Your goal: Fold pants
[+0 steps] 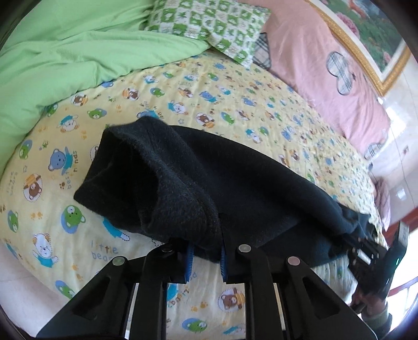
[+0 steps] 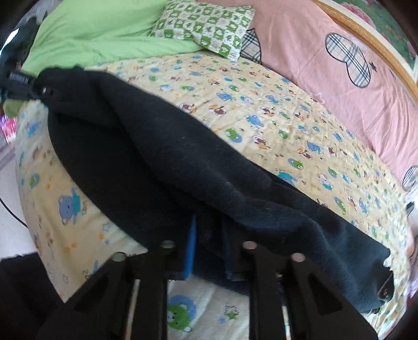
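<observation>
Leftmost, the left gripper [image 1: 205, 257] pinches one end of the black fleece pants [image 1: 209, 177] between its blue pads, the bunched cloth spilling past the fingers. Stretched across the near edge of the bear-print sheet [image 1: 183, 86], the pants run to the right gripper [image 2: 209, 251], likewise pinching their edge. Beyond lies bare sheet up to the green duvet [image 1: 65, 47], checked pillow [image 1: 209, 23] and pink quilt [image 1: 313, 57]

Bed's got a yellow cartoon-bear sheet [image 1: 235, 104], with a bunched-up green duvet [image 1: 65, 47] and a green checked pillow [image 1: 211, 23] at the back. Pink bedding [image 2: 313, 65] runs along a gold-framed flower picture [image 1: 365, 47].
</observation>
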`<state>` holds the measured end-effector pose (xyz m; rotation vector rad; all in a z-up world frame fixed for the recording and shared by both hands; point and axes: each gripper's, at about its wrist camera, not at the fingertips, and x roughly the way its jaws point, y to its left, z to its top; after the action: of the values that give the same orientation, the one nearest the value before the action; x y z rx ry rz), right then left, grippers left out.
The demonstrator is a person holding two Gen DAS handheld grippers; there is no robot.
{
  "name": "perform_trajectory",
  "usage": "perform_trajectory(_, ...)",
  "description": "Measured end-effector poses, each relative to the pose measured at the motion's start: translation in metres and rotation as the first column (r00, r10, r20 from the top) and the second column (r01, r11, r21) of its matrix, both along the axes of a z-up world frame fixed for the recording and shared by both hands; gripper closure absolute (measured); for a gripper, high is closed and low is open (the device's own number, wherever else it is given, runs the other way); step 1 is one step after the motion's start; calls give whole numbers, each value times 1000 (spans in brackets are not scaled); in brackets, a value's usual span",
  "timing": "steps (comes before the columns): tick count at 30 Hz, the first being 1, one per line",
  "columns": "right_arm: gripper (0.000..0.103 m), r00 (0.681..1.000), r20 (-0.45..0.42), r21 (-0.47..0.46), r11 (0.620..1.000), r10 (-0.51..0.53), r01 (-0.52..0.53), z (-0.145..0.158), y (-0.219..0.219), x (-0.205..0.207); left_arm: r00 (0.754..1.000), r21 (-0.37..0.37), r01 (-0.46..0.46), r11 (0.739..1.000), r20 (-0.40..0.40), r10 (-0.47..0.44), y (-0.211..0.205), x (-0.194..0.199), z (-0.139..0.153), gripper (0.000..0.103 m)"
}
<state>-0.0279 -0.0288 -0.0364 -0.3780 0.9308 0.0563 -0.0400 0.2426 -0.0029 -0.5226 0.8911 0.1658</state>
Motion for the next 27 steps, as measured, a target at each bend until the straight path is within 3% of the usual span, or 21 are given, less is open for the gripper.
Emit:
perform_trajectory(6,91,999,28,235,971,-44,36,35,-28,-1,999,130,34,991,7,-35,9,-17,30,91)
perform_trajectory(11,92,999,32,348,937,-44,31,50,-42,2,998,157,50,986,36,-56,23,-21,40,92)
perform_trajectory(13,92,999,20,354,935,-35,25,51,-41,2,998,187,60,981,4,-62,21,-18,31,92)
perform_trajectory(17,92,999,-35,307,951,-9,19,35,-34,2,997,170,57,984,-56,-48,21,-18,3,93)
perform_trajectory(21,92,996,-92,283,959,8,18,16,-30,-5,997,123,52,991,-70,-43,25,-26,-14,93)
perform_trajectory(27,92,995,-101,291,956,-3,32,12,-37,-8,997,132,50,990,-69,-41,20,-34,-19,92)
